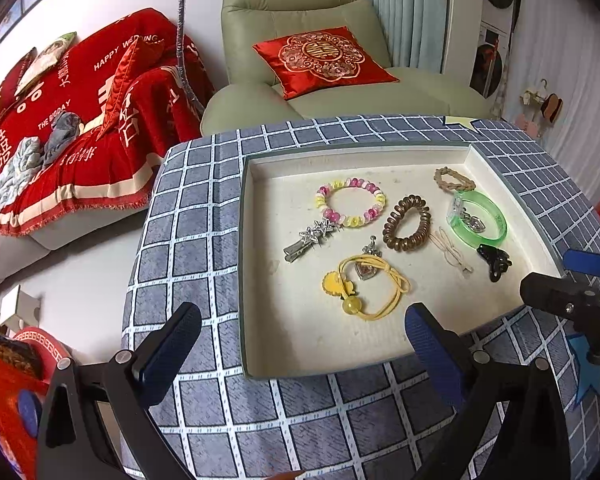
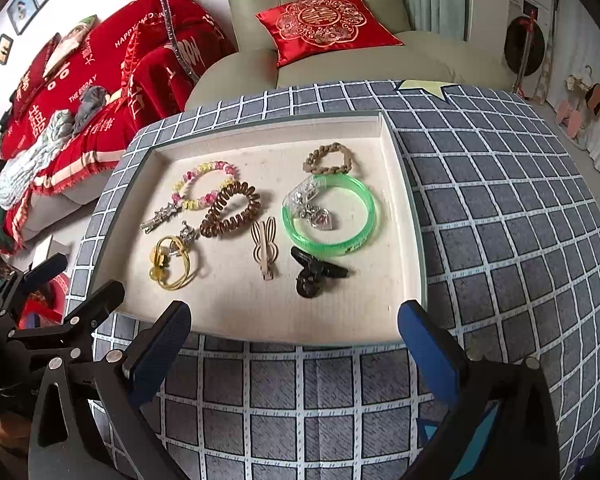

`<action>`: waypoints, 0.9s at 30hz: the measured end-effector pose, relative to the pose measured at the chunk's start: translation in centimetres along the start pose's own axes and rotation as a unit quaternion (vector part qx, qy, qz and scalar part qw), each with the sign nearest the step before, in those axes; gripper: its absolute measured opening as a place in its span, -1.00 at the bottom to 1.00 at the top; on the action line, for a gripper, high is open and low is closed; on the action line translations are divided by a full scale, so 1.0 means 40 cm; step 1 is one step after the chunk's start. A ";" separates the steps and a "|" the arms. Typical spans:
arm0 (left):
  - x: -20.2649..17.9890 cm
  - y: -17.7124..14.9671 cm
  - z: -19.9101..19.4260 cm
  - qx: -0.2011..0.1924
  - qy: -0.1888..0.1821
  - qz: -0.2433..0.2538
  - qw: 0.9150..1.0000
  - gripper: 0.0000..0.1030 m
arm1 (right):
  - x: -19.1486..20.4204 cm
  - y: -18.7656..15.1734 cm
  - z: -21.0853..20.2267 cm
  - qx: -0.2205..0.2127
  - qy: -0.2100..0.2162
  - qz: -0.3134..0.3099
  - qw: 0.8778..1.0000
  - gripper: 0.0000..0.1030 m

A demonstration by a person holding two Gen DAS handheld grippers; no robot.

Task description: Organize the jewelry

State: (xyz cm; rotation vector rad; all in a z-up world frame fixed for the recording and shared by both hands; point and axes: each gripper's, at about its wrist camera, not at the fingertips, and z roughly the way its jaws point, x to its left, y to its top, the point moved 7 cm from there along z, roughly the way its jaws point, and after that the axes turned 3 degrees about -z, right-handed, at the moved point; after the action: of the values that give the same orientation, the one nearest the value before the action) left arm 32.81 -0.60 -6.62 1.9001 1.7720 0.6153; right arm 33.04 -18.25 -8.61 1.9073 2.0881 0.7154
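Hovering wide open over the near edge of the tray [image 2: 404, 208]: right gripper [image 2: 296, 340], nothing between its jaws, tilting steeply down. Likewise gaping and empty beside it: left gripper [image 1: 304, 344], pitching downward at the same near rim.

Lying inside the tray, nearest the right gripper: black claw clip [image 2: 316, 272], long axis running across. Just left of it, rabbit-ear clip [image 2: 265, 250], ears pointing away toward the armchair [image 2: 320, 56]. Resting flat beyond: green bangle [image 2: 330, 216] ringing a heart charm [image 2: 324, 218]; brown spiral tie [image 2: 232, 216]; beaded bracelet [image 2: 204, 186]; yellow hair tie [image 2: 172, 264].

Sitting under everything: checked cloth [image 2: 500, 220].
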 end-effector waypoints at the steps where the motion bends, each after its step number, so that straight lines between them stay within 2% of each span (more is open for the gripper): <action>1: 0.000 -0.002 -0.002 0.000 0.000 -0.001 1.000 1.00 | 0.000 -0.004 -0.002 -0.001 -0.001 -0.001 1.000 0.99; 15: -0.001 -0.096 -0.078 -0.013 -0.005 -0.024 1.000 1.00 | 0.020 -0.073 -0.072 -0.050 -0.014 -0.012 0.999 1.00; 27: -0.023 -0.182 -0.166 -0.054 0.011 -0.024 0.998 1.00 | 0.037 -0.163 -0.138 -0.099 -0.025 -0.014 0.995 0.99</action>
State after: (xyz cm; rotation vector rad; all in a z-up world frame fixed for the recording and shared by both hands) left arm 22.96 -0.87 -5.84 1.7811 1.7557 0.7012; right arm 24.54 -18.14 -6.84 1.7667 1.9309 0.8253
